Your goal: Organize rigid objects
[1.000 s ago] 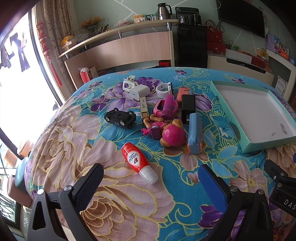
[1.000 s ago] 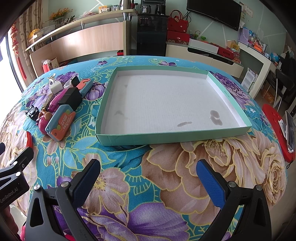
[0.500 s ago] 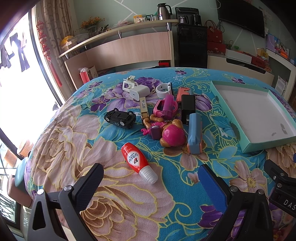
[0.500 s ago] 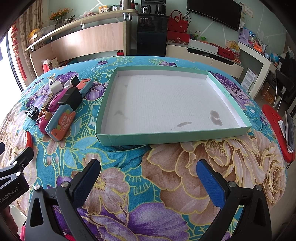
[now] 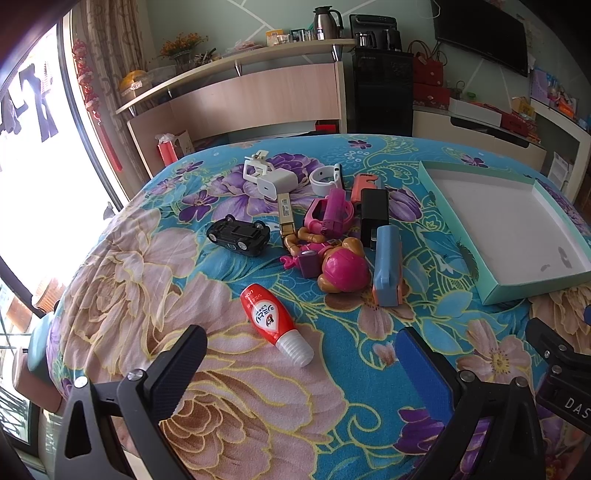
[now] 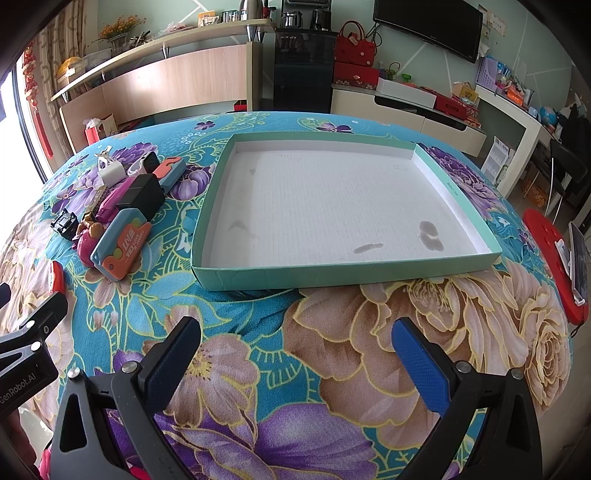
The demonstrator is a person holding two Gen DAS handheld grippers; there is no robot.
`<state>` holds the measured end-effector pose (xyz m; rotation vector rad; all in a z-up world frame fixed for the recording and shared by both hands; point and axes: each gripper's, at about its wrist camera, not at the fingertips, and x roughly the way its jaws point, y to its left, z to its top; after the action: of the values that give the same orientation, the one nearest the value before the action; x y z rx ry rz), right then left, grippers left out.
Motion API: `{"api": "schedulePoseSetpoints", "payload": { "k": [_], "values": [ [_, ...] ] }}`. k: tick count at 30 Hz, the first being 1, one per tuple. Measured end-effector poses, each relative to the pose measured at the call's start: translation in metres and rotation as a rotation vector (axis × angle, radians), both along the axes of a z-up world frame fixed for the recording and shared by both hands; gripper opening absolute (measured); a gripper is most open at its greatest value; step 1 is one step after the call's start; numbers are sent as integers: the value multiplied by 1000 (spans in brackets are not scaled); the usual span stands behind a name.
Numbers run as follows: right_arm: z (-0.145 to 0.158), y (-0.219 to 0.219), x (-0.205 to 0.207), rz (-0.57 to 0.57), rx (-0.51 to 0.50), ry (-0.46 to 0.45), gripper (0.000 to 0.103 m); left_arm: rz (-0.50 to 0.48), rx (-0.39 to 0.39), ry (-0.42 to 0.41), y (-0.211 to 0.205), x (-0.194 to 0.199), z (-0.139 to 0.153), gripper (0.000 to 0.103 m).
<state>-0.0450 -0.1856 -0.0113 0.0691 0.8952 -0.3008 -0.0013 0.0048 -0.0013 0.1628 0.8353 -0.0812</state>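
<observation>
Both the left gripper (image 5: 301, 363) and the right gripper (image 6: 295, 349) gape wide and empty above the floral cloth (image 6: 332, 369), the red tube (image 5: 271, 319) just ahead of the left, the tray (image 6: 258, 275) before the right

Background only: TV (image 6: 428, 27) on wall, kettle (image 5: 325, 23) on shelf (image 5: 236, 61), red bags (image 6: 354, 46), floral cloth (image 6: 332, 350) over table.

On the counter (image 5: 122, 280): tray (image 6: 255, 275) at right, cluster of toys left of it, toy car (image 5: 238, 235) leftmost, tube (image 5: 271, 319) nearest, charger (image 5: 277, 182) and band (image 5: 325, 178) farthest back.
</observation>
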Motion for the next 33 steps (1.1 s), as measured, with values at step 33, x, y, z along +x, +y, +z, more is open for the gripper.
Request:
{"api": "schedulePoseSetpoints", "payload": {
  "k": [33],
  "values": [
    [8,-3,3,11,20,-6,103,-28,-46,9,4,14,19,103]
  ]
}}
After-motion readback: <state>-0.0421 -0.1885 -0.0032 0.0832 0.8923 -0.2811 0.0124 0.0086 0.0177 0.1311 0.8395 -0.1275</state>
